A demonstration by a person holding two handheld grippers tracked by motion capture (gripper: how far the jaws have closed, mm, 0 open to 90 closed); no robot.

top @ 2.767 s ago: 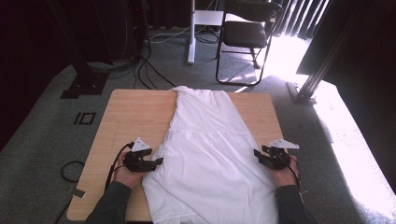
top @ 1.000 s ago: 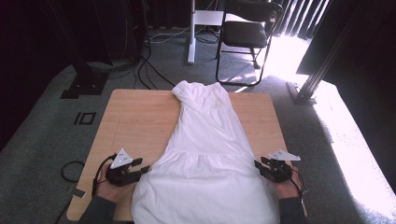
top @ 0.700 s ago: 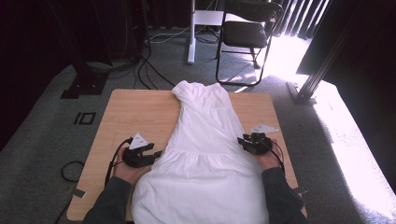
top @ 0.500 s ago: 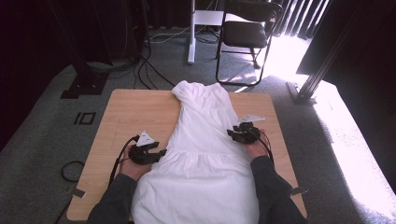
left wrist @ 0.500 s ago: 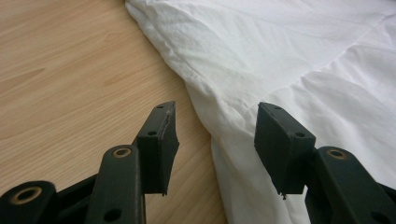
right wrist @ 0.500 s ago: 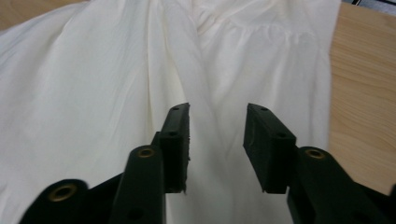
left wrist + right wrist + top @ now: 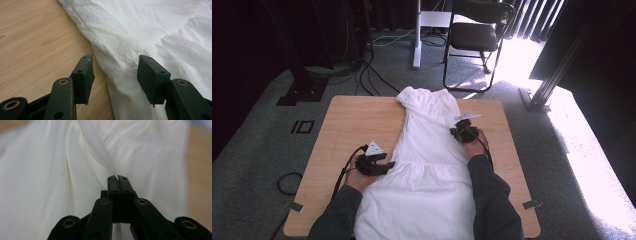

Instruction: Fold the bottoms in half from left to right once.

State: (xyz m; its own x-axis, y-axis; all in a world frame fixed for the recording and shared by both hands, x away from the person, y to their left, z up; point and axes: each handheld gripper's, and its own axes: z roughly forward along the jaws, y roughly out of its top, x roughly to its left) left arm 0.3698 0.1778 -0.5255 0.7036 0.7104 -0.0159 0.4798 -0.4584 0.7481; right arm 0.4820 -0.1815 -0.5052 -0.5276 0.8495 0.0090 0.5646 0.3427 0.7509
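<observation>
A white dress [image 7: 432, 170] lies lengthwise on the wooden table [image 7: 357, 120], bodice at the far end, skirt hanging over the near edge. My left gripper [image 7: 388, 165] sits at the dress's left edge by the waist seam. In the left gripper view it [image 7: 115, 65] is open; its jaws have just been opening, with the dress edge [image 7: 117, 62] lying between them, not pressed. My right gripper [image 7: 457, 133] rests on the right side of the bodice. In the right gripper view it [image 7: 117, 178] is shut, pinching a raised fold of the dress [image 7: 105, 157].
Bare wood flanks the dress on both sides of the table. A black chair [image 7: 477, 35] and a white post [image 7: 417, 35] stand on the carpet beyond the far edge. Cables [image 7: 377, 75] run across the floor at the far left.
My right hand moved from the near right table edge up and inward onto the bodice, and its jaws closed on a fold. My left hand slid in to the dress's left edge.
</observation>
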